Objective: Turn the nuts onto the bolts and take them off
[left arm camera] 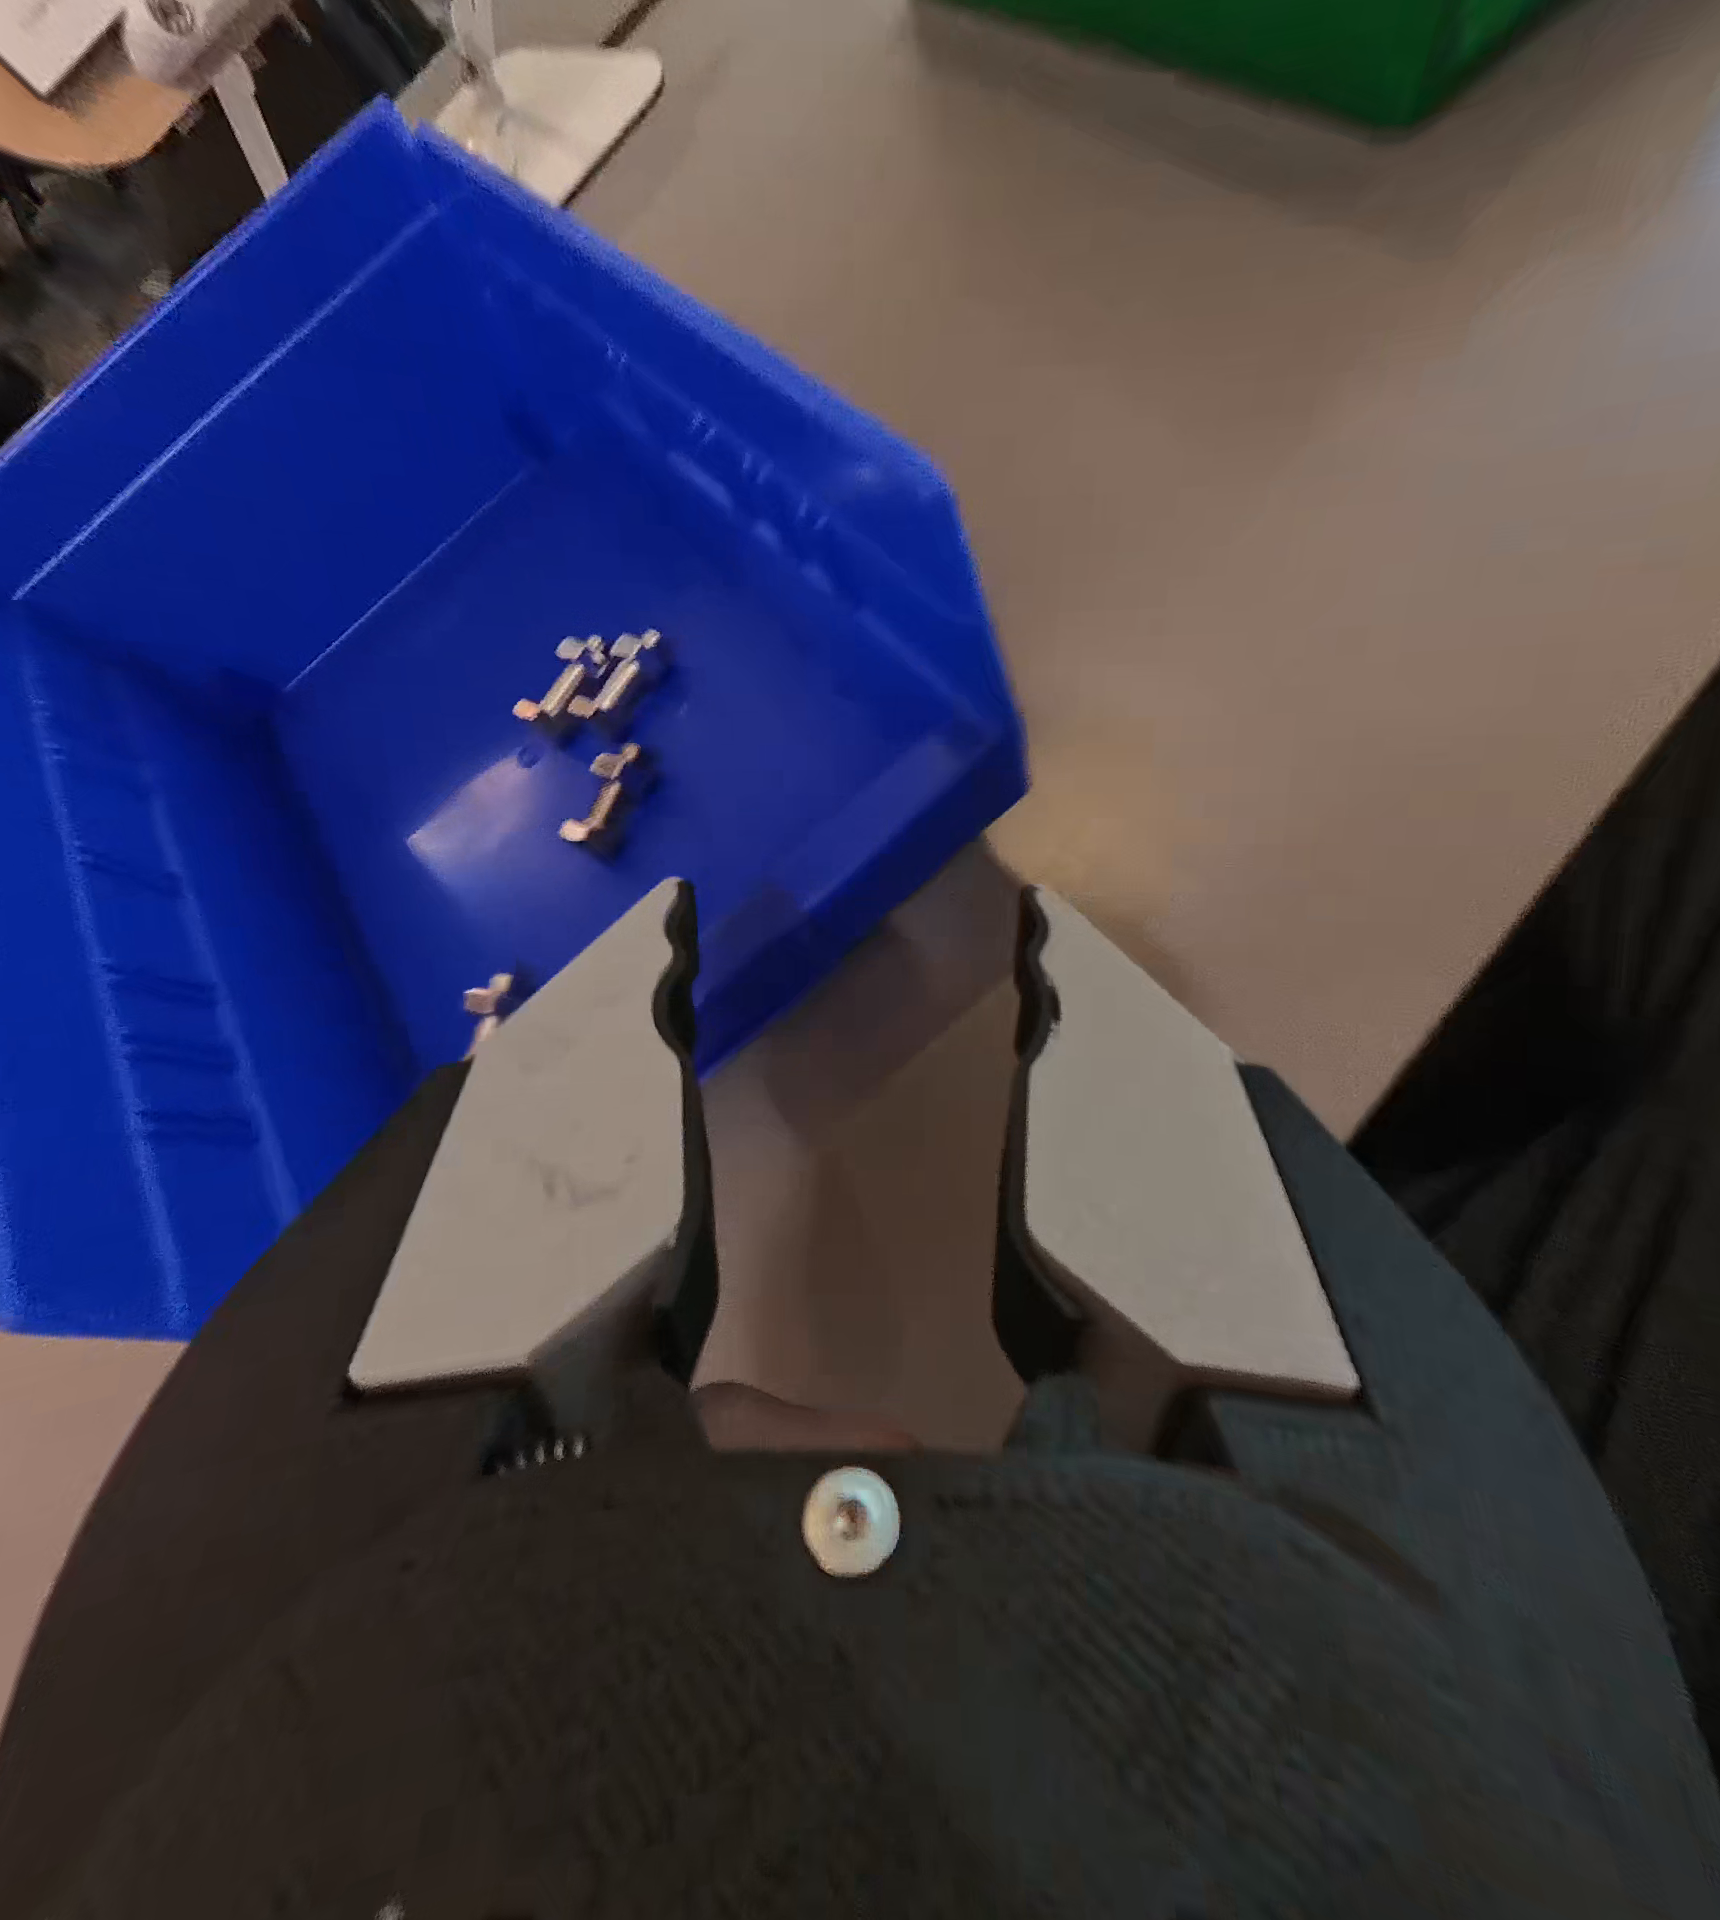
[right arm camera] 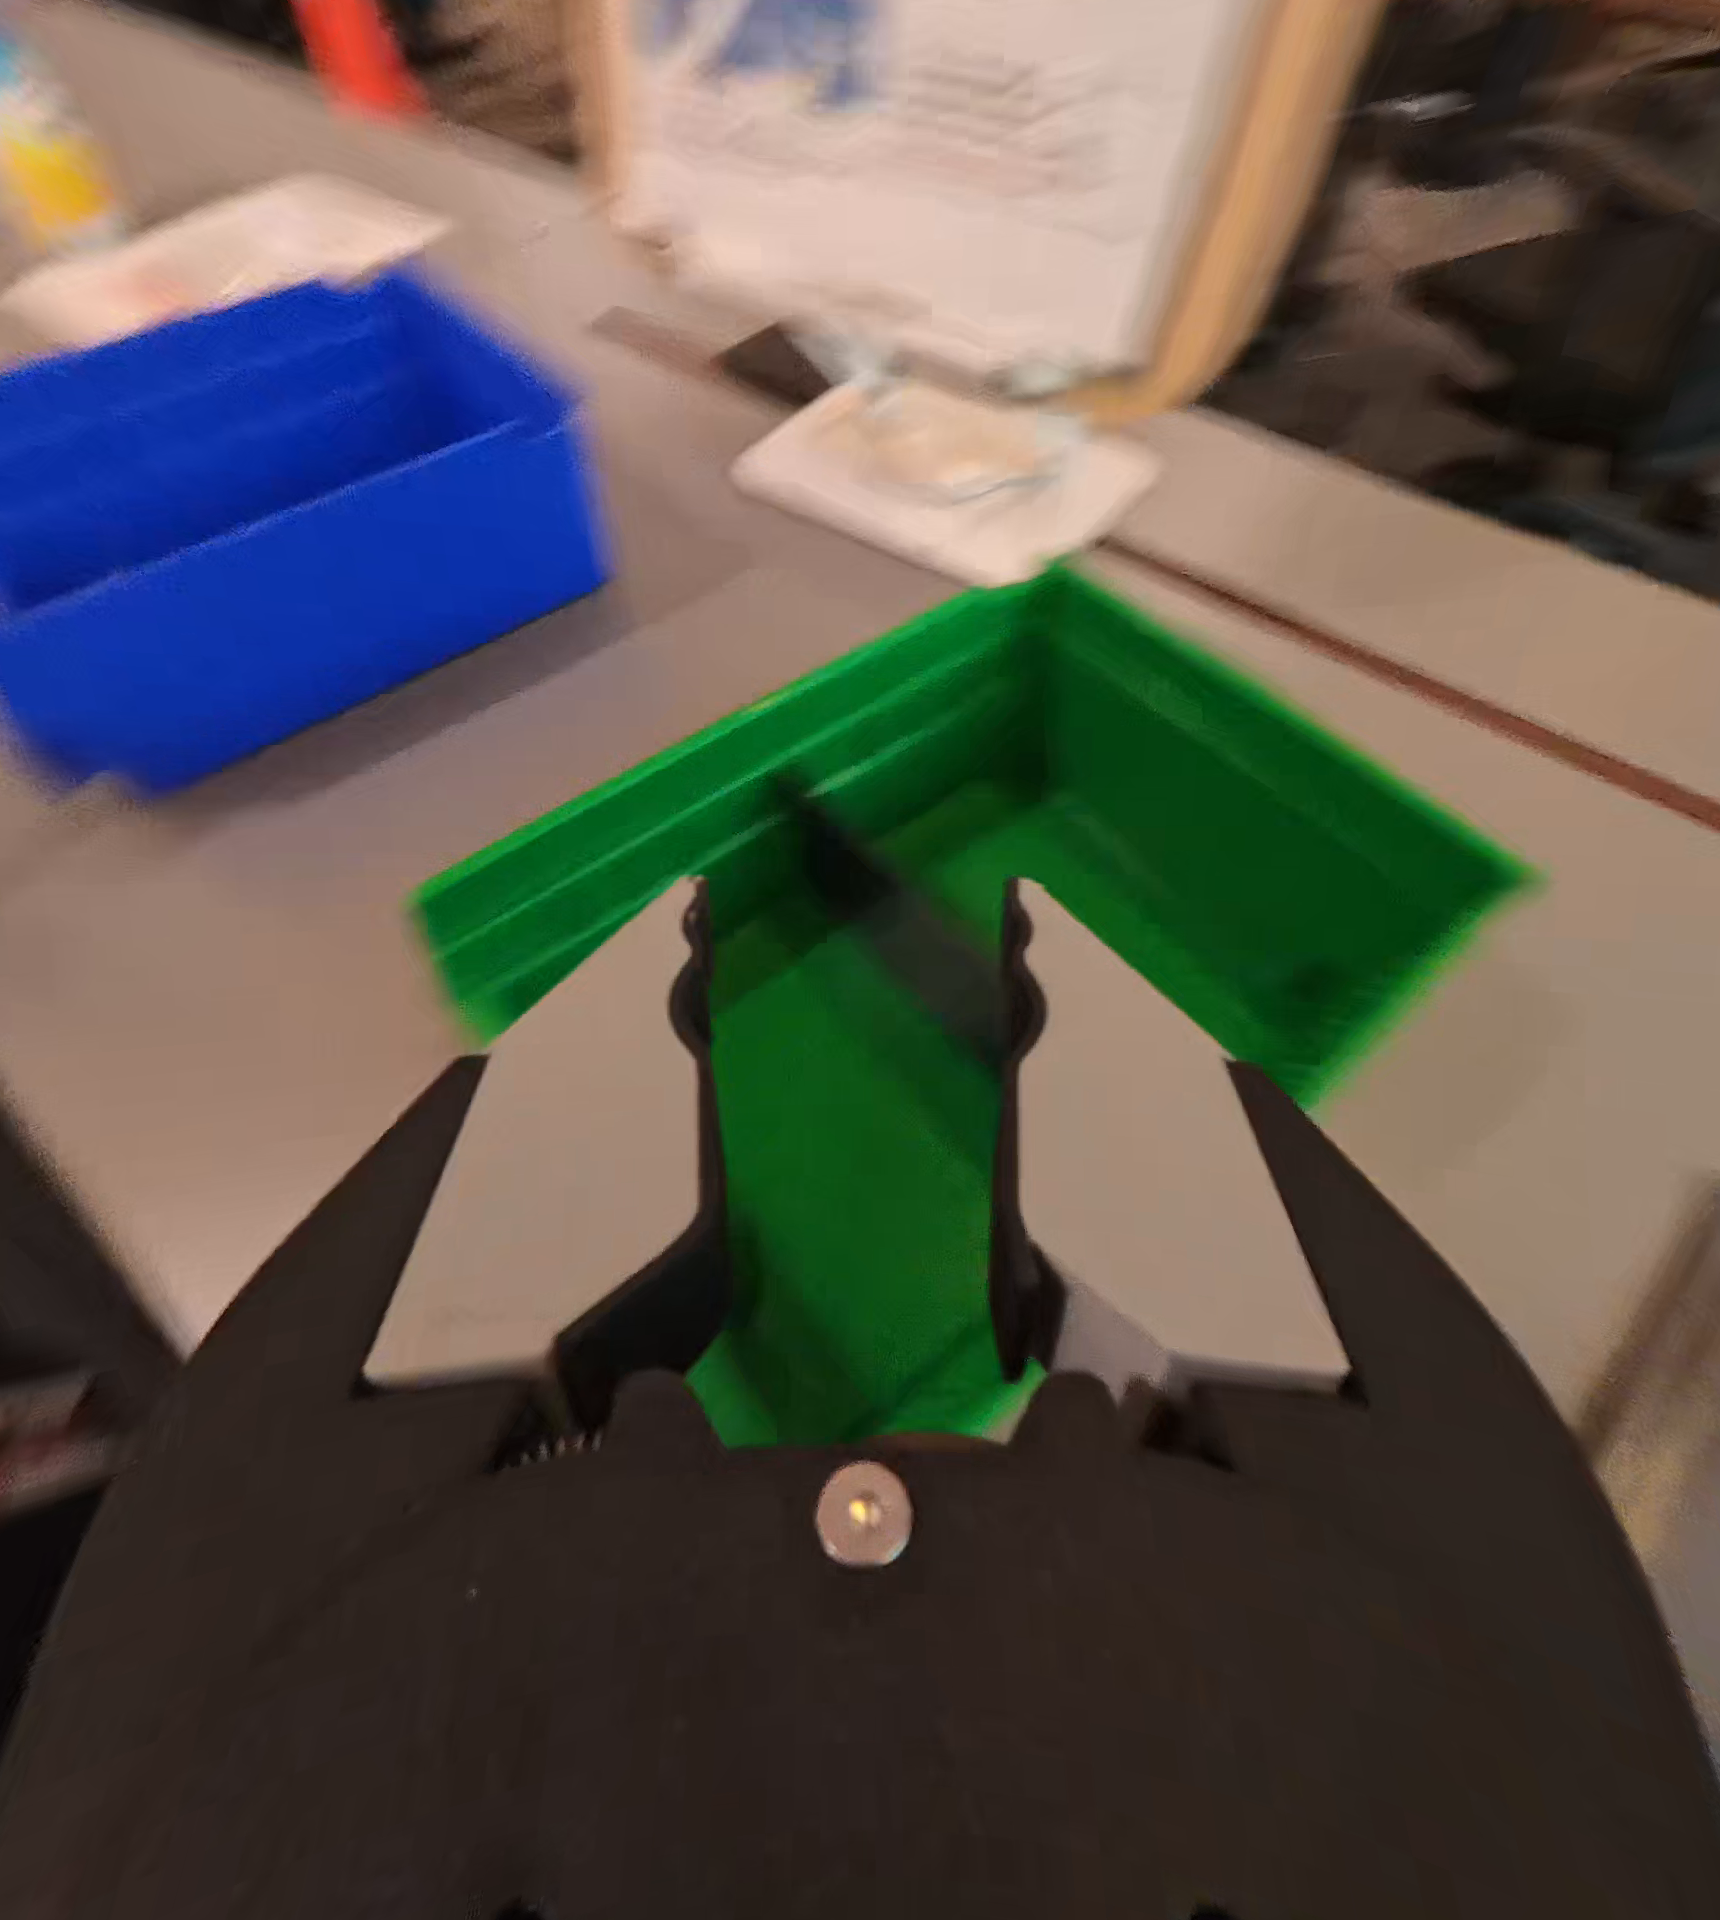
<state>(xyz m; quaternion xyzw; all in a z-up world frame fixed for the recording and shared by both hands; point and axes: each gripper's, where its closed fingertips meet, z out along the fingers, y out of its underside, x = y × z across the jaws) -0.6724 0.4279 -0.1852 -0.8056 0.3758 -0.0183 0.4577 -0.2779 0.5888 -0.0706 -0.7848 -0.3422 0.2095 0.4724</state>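
A blue bin point(left arm camera: 160, 935) sits on the grey table and holds several small silver bolts point(left arm camera: 596, 681), some with nuts on them. My left gripper point(left arm camera: 856, 914) is open and empty, just above the bin's near right corner. In the right wrist view, my right gripper point(right arm camera: 851, 914) is open and empty above a green bin point(right arm camera: 1251, 831). A black divider point(right arm camera: 887, 914) stands across the inside of the green bin. The view is blurred and I see no parts in the green bin. The blue bin also shows in the right wrist view point(right arm camera: 243, 634), at the left.
A white stand base point(right arm camera: 949, 488) sits behind the green bin, and it also shows in the left wrist view point(left arm camera: 555, 104). The green bin's corner point(left arm camera: 1251, 52) is at the top there. Dark cloth point(left arm camera: 1614, 1091) lies past the table's right edge. A shiny object point(right arm camera: 1718, 1455) lies at the right. Across from one pair of fingers to the other is roughly 45 cm.
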